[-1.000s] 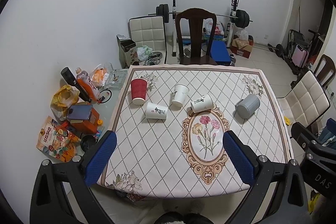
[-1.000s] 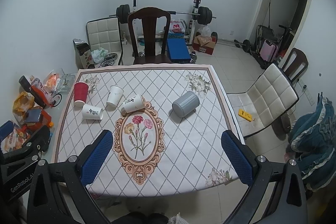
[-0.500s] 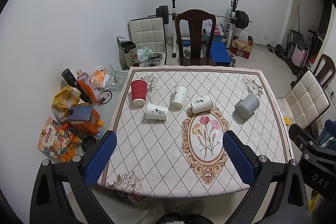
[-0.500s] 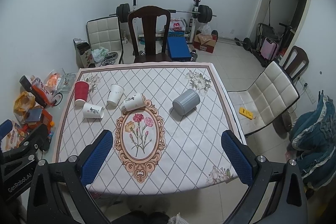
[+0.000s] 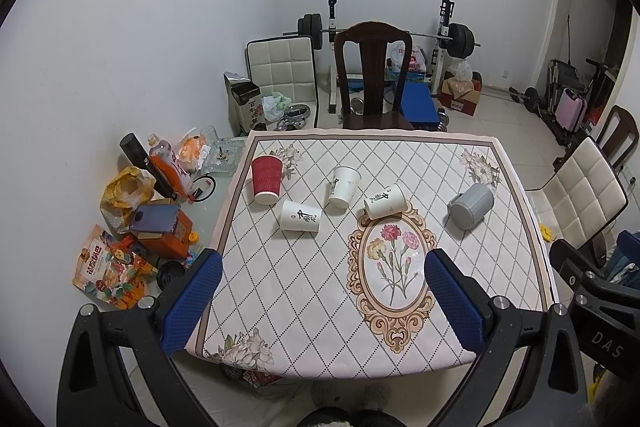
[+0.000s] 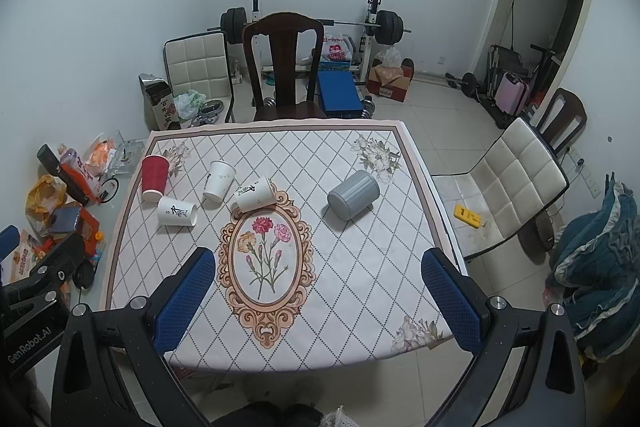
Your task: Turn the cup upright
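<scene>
Hovering left gripper (image 5: 322,291): held above the near edge of the counter (image 5: 516,267), blue-padded fingers (image 5: 192,301) spread wide, nothing between them.
Right gripper (image 6: 316,293): likewise raised over the near edge, fingers (image 6: 450,301) wide apart and empty; its black body also shows at the right edge of the left wrist view.
Counter: covered with a diamond-patterned cloth bearing an oval flower medallion (image 5: 394,267), which lies between the left gripper's fingers and just beyond them.
Grey cup (image 6: 354,195): on its side on the right half of the counter, well beyond the right gripper and a little right of the midline of its opening, touched by neither gripper; its flat closed end appears to face the camera, though the view is too small to be sure.
White cup by the medallion (image 5: 385,201): on its side at the medallion's far rim, printed with dark characters.
White cup on the left (image 5: 301,215): on its side, nearer the left gripper than the others, still well ahead of its left finger.
Third white cup (image 5: 344,187): tilted or lying, between the two other white ones and farther back.
Red cup (image 5: 267,179): at the far left of the counter, wide end toward the camera.
Wooden chair (image 5: 374,75): at the far edge of the counter.
Floor clutter (image 5: 152,211): bags, bottles and boxes left of the counter.
</scene>
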Demonstrator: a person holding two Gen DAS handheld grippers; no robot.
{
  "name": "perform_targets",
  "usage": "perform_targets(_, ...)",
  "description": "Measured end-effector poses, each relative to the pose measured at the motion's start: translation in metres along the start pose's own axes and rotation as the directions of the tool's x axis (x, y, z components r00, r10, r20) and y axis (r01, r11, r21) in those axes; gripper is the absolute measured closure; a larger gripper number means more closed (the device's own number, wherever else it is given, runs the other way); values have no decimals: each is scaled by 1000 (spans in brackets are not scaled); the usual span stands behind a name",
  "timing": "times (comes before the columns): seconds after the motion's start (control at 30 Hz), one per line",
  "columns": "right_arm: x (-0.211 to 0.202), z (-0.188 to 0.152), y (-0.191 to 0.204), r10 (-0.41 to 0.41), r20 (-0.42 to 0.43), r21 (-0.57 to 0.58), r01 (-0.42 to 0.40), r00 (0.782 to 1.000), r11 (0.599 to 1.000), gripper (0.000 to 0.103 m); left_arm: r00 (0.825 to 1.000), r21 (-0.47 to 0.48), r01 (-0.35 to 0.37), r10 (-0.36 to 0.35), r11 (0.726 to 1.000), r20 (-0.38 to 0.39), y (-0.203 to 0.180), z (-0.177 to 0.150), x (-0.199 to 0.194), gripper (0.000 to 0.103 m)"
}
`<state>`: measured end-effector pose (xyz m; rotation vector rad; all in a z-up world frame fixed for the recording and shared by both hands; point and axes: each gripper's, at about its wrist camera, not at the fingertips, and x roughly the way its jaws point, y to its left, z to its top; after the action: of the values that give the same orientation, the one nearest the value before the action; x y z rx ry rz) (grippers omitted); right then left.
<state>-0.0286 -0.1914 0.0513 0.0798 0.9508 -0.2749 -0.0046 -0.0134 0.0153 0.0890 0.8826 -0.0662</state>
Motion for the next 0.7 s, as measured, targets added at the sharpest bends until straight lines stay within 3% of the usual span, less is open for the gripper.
perform_targets(0.7, 2, 1, 2, 6, -19, 15, -6, 1000, 1000, 0, 1000, 5, 9, -9, 1000, -8, 7, 2, 4, 0)
